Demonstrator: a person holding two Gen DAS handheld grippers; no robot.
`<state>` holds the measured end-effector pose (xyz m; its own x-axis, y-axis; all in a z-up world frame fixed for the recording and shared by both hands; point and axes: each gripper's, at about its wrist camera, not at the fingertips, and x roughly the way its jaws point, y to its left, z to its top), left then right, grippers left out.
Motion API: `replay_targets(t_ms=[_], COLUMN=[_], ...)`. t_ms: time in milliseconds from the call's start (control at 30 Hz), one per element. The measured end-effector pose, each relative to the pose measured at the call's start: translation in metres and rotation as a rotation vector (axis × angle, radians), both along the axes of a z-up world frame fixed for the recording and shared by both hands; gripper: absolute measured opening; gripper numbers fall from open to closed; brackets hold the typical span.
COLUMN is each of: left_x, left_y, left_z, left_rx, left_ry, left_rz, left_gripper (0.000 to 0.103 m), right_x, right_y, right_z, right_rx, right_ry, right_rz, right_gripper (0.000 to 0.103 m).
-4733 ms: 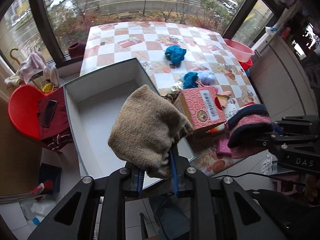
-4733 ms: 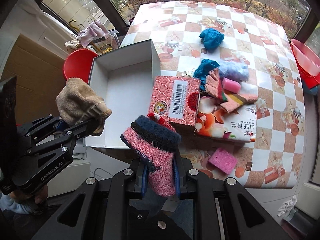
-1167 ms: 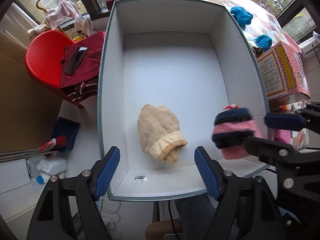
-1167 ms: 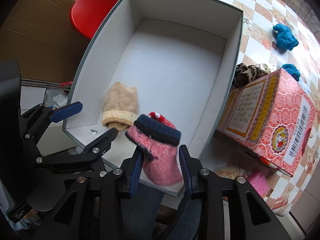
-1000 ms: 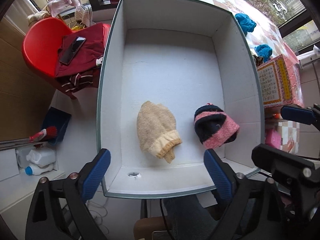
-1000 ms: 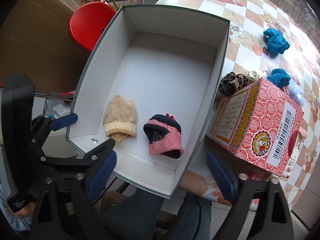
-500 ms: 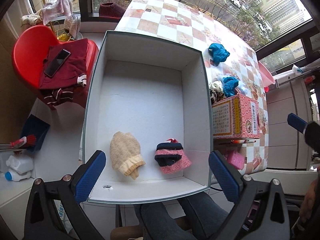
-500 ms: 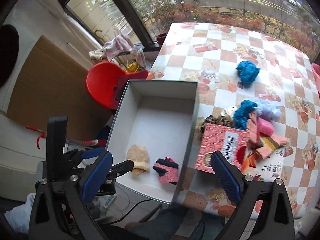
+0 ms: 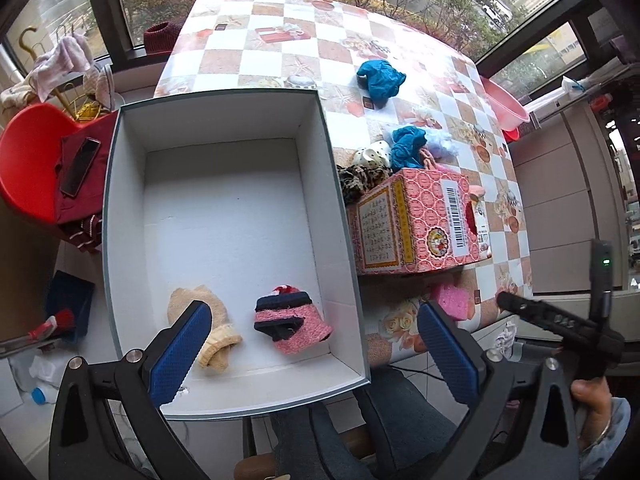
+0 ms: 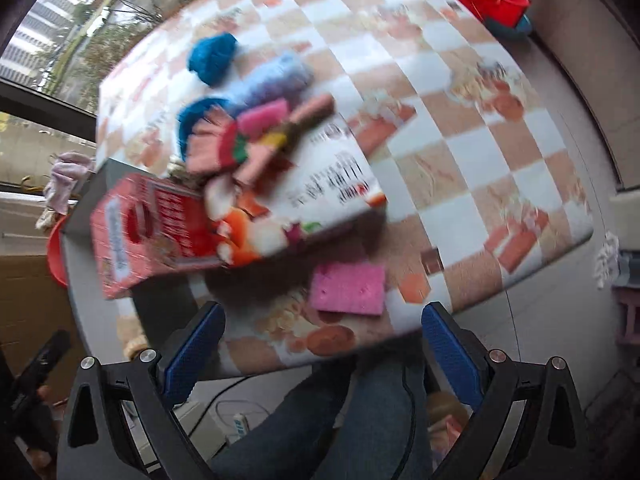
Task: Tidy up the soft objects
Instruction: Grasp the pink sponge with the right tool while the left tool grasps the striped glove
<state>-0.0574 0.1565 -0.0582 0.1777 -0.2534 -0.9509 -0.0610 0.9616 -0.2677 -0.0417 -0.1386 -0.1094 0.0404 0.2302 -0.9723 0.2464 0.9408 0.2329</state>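
Observation:
A white open box (image 9: 120,208) sits at the table's near left edge. A beige knit hat (image 9: 216,336) and a pink and navy knit hat (image 9: 296,320) lie on its floor near the front wall. My left gripper (image 9: 316,352) is open and empty, high above the box front. My right gripper (image 10: 320,356) is open and empty, above the table's front edge near a pink sponge (image 10: 347,289). A heap of soft items (image 10: 248,136) lies beyond a red carton (image 10: 140,228); the right wrist view is blurred.
A red patterned carton (image 9: 416,224) stands right of the box, with the pink sponge (image 9: 450,300) in front of it. Blue cloths (image 9: 380,78) lie further back on the checkered table (image 9: 280,48). A red chair (image 9: 28,160) with a phone stands left. The right gripper's body (image 9: 560,324) shows at right.
Both hats were dropped into the box and both grippers opened. Both grippers have pulled back and up; the right one has swung right toward the carton and sponge.

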Motion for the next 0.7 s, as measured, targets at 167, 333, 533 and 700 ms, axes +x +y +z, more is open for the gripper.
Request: replay_targets(t_ms=[167,333,533,700], left_x=[0.009,0.027,0.056,0.079], left_y=[-0.030,-0.060,-0.111,-0.168], left_z=[0.005,0.015,0.025,0.015], left_rx=[0.044,0.089,0.158,0.258], left_ry=[0.005,-0.008,-0.055,-0.085], left_rz=[-0.061,-0.119,-0.232,-0.367], left_gripper=[0.103,0.103,0.103,0.103], right_x=[-0.013,-0.007,-0.003,-0.007], right_y=[0.005,0.008,0.014,0.012], right_z=[-0.058,-0.096,-0.117,-0.111], right_rx=[-0.024,-0.044,-0.082,-0.127], right_ry=[0.097,0.134,0.151,0.125], right_rz=[0.024,-0.014,0.038,0.098], right_gripper=[0.099,0.099,0.099,0.083])
